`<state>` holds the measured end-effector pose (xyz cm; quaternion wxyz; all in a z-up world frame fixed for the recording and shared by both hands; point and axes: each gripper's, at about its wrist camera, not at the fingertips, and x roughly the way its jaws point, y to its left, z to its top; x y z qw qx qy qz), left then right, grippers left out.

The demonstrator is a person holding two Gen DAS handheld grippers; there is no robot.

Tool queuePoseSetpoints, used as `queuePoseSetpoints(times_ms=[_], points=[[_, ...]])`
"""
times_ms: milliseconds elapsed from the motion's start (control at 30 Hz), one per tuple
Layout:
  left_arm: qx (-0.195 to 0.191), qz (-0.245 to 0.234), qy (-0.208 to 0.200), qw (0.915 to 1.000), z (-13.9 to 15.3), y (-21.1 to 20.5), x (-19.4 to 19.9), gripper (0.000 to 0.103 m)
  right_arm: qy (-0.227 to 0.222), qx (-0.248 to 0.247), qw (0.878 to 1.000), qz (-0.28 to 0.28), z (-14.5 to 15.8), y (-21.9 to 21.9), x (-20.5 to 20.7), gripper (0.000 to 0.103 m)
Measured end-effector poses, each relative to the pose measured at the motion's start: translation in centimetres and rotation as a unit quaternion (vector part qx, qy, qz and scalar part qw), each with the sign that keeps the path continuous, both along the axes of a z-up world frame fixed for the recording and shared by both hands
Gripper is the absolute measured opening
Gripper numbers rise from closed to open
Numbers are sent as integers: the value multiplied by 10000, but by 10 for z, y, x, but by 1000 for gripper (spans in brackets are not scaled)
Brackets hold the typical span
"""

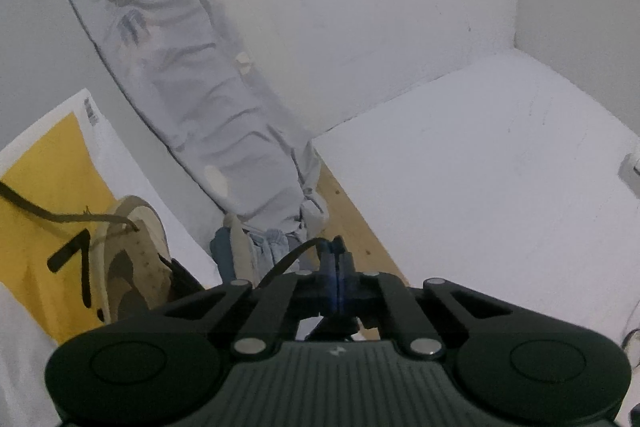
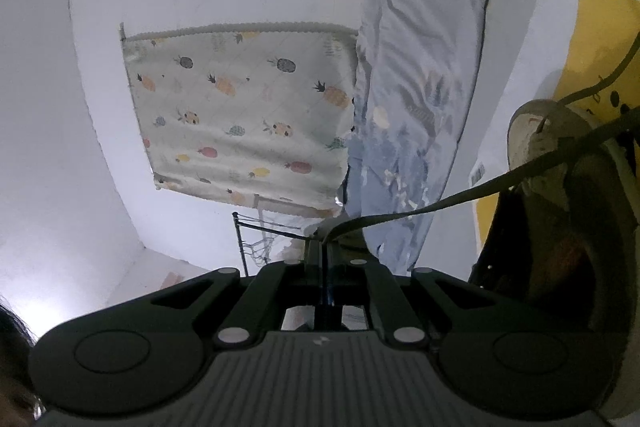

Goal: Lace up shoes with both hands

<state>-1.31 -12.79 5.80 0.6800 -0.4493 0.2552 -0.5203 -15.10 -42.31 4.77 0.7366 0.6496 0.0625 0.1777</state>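
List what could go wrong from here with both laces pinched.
1. The right gripper holds the flat grey-brown lace stretched taut to the beige shoe; pulling harder may drag or tip the shoe.
2. The left gripper pinches only the tip of the dark lace end, so it might slip out.
3. The other dark strand crosses the shoe and may tangle.

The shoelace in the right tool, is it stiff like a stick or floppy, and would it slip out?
Probably floppy: the shoelace is a flat, thin strap, straight only because it is stretched between the shoe and the shut right tool. Let go, it would likely droop, like the slack curved end in the left tool. It looks woven, so probably not very slippery.
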Motion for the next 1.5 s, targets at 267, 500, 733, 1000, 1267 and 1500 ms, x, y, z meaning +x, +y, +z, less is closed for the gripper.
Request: queuePoseSetpoints(times_ms=[267,500,733,1000,1267,1500], points=[[26,131,138,9998,3,16,12,0,188,-681,9975,82,10,-8,1,37],[458,106,224,9986,18,40,30,0,56,-4302,9020,-371,66,13,-21,38],[1660,-419,208,9850,23,26,30,0,-867,-8059,5807,-756,56,103,-47,36],[2184,-803,17,9725,23,15,23,0,-1144,-8800,4594,-393,29,141,-47,33],[2233,-965,-24,9700,23,15,16,0,-1269,-8995,4179,-128,8,156,-37,16],[2227,-866,4,9710,21,20,17,0,-1221,-8974,4239,-64,5,158,-31,3]])
